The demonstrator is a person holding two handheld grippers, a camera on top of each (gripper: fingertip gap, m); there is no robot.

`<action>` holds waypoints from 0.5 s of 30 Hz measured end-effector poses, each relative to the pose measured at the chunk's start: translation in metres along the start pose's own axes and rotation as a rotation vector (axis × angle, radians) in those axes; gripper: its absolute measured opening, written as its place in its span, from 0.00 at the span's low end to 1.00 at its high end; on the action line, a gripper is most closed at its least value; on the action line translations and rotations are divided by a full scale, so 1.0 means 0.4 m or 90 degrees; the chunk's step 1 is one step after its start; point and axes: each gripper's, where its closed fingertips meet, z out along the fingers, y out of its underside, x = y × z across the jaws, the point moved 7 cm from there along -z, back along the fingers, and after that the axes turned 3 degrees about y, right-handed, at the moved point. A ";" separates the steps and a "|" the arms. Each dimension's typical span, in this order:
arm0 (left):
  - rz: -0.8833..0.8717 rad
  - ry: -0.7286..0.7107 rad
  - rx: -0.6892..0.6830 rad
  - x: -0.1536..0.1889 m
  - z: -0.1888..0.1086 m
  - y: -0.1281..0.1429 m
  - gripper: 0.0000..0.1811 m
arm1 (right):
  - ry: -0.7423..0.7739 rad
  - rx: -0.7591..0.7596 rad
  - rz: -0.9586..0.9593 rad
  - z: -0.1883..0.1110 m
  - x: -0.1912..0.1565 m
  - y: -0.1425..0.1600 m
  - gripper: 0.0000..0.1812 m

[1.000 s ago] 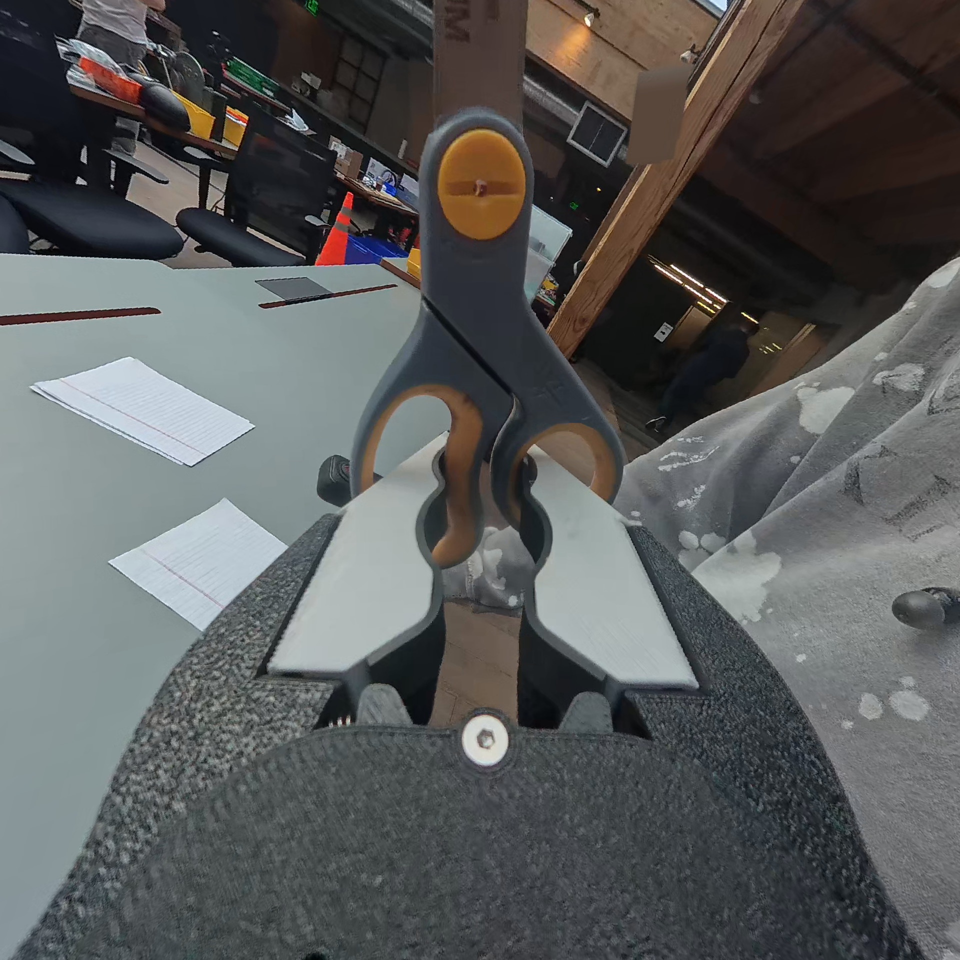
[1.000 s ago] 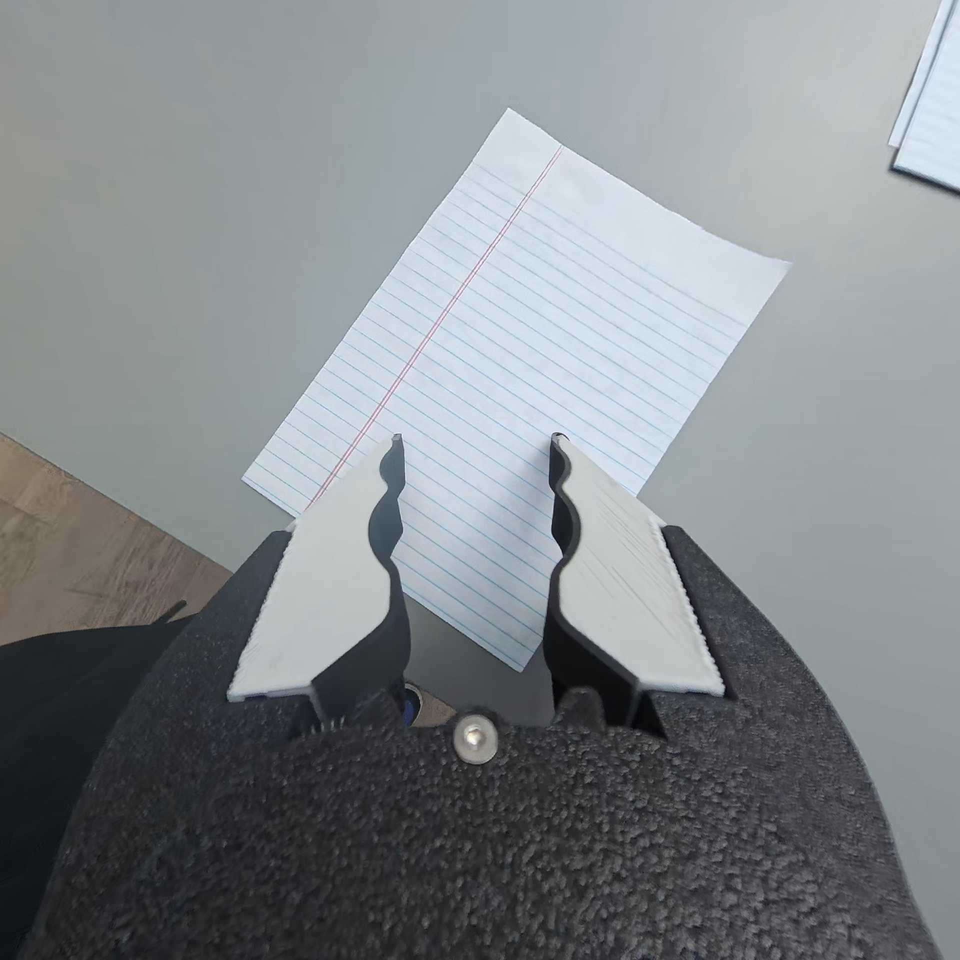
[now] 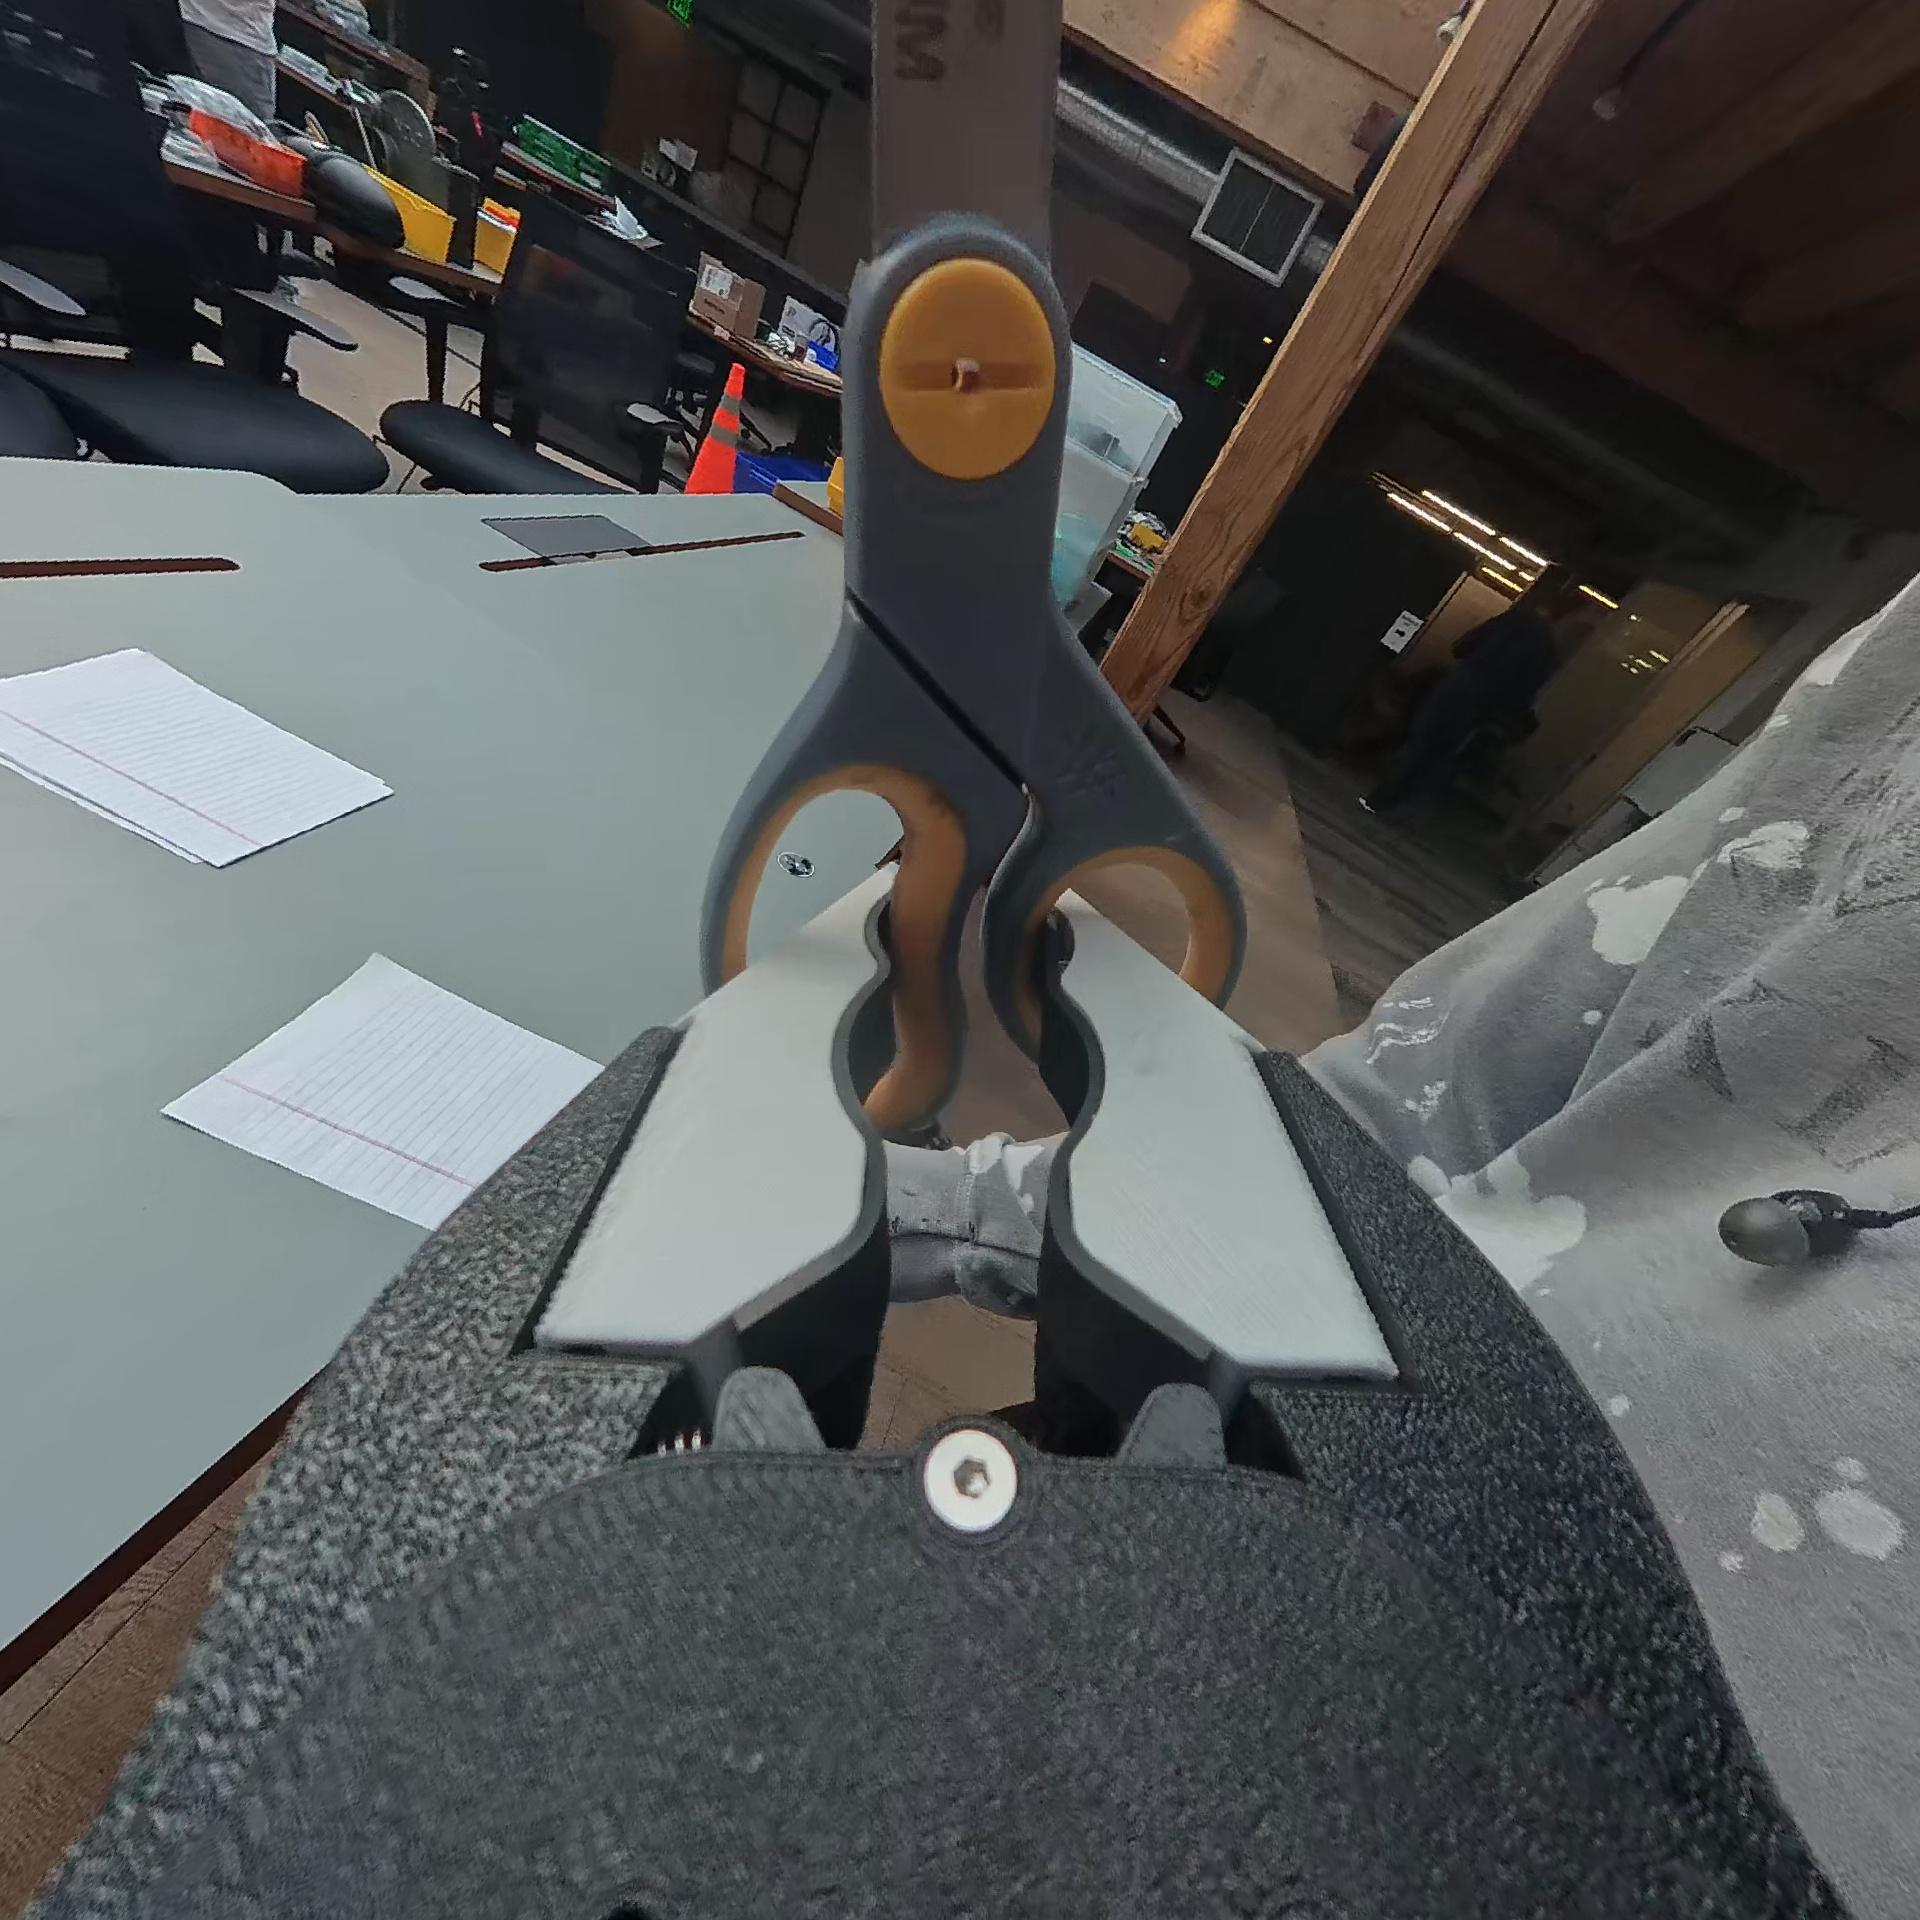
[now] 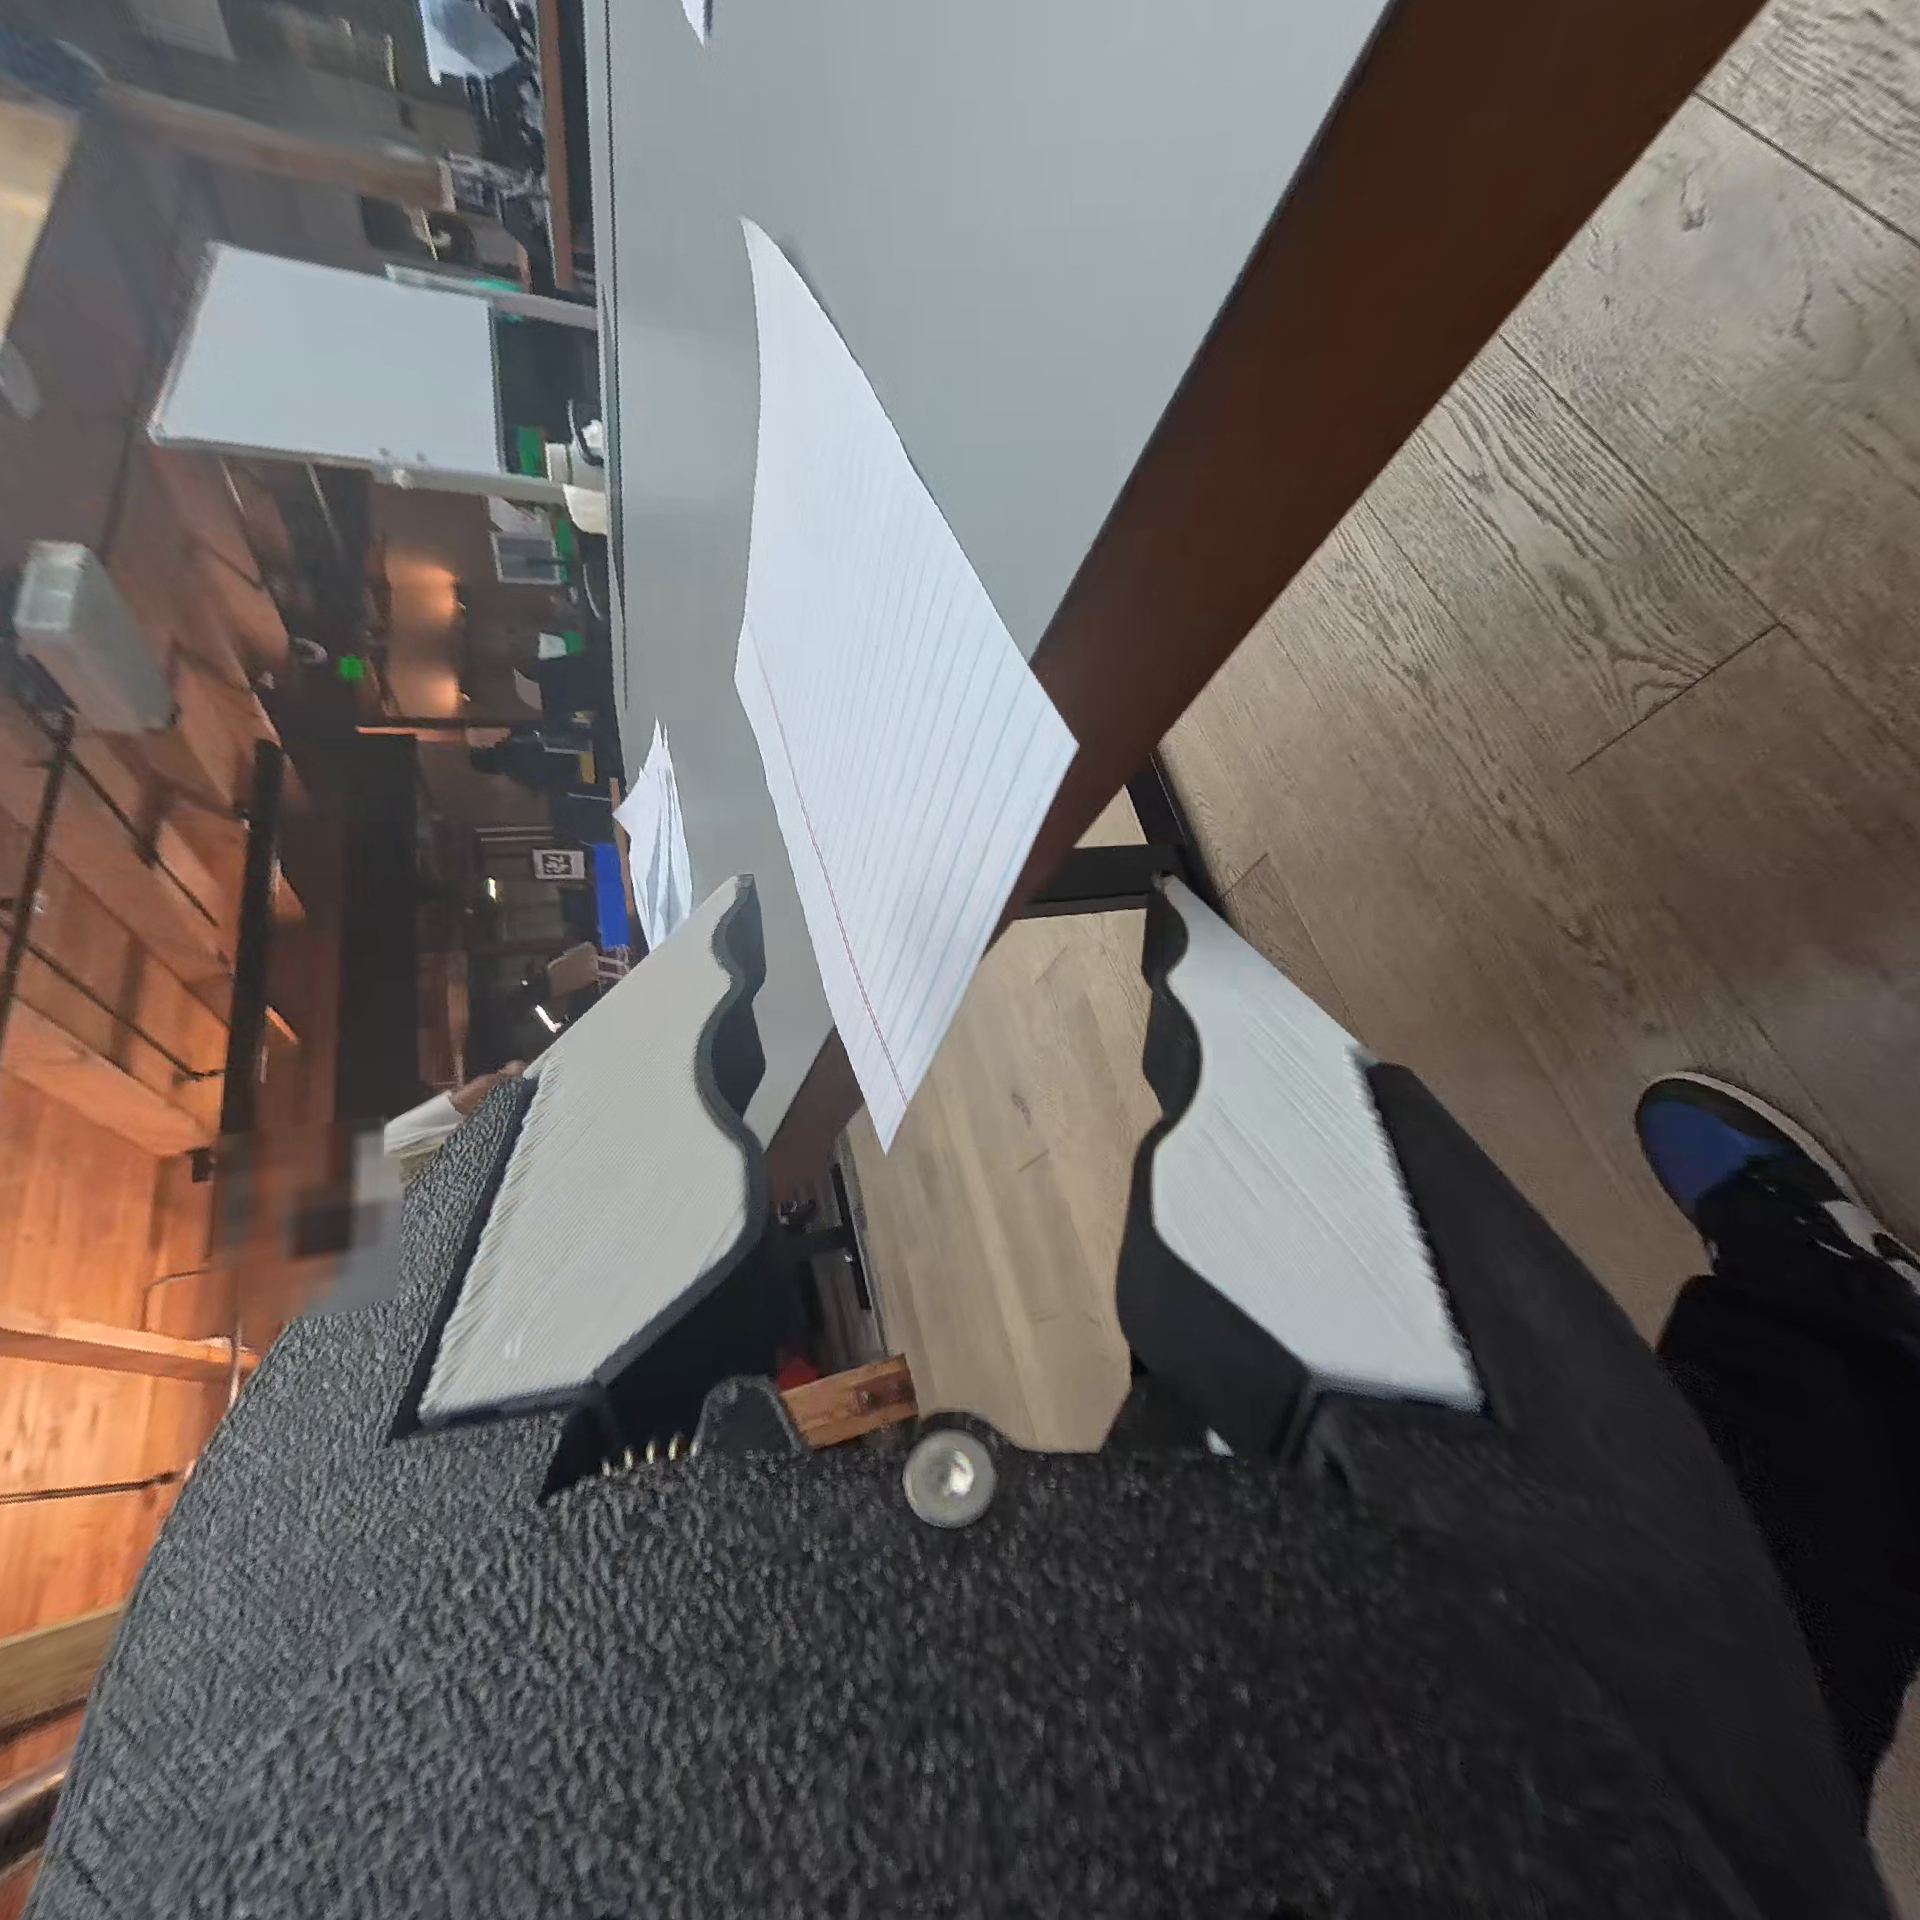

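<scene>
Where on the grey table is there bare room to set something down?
Left wrist view: the table is bare between the far paper stack and the near sheet, and beyond, up to the dark slots. The near edge is crowded: the sheet overhangs it, before the open right gripper. The left gripper holds scissors.

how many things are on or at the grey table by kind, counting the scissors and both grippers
Scissors: 1, grey and orange scissors, clamped by the handles in the left gripper.
Lined paper: 2 lots on the table, a near sheet and a far stack.
Grippers: 2, counting the right gripper, open near the sheet's overhanging corner.
Total: 5
</scene>
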 end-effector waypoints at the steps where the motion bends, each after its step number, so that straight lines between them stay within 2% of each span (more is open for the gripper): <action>1: -0.001 -0.003 0.000 -0.002 -0.002 0.004 0.11 | 0.000 0.007 0.012 0.017 -0.003 -0.005 0.36; 2: -0.002 -0.004 0.001 -0.001 -0.004 0.007 0.11 | 0.008 0.013 0.012 0.025 -0.003 -0.012 0.29; 5: 0.004 -0.006 -0.003 0.009 -0.013 0.014 0.11 | 0.035 0.010 -0.012 0.017 0.009 -0.012 0.19; 8: 0.007 -0.020 -0.003 0.019 -0.026 0.021 0.11 | 0.023 0.008 -0.062 -0.021 -0.002 -0.017 0.01; 12: -0.006 -0.026 0.006 0.031 -0.035 0.042 0.11 | 0.043 -0.014 -0.186 -0.075 -0.010 -0.037 0.00; 15: -0.018 -0.018 0.008 0.040 -0.030 0.057 0.11 | 0.041 -0.026 -0.311 -0.123 -0.048 -0.059 0.00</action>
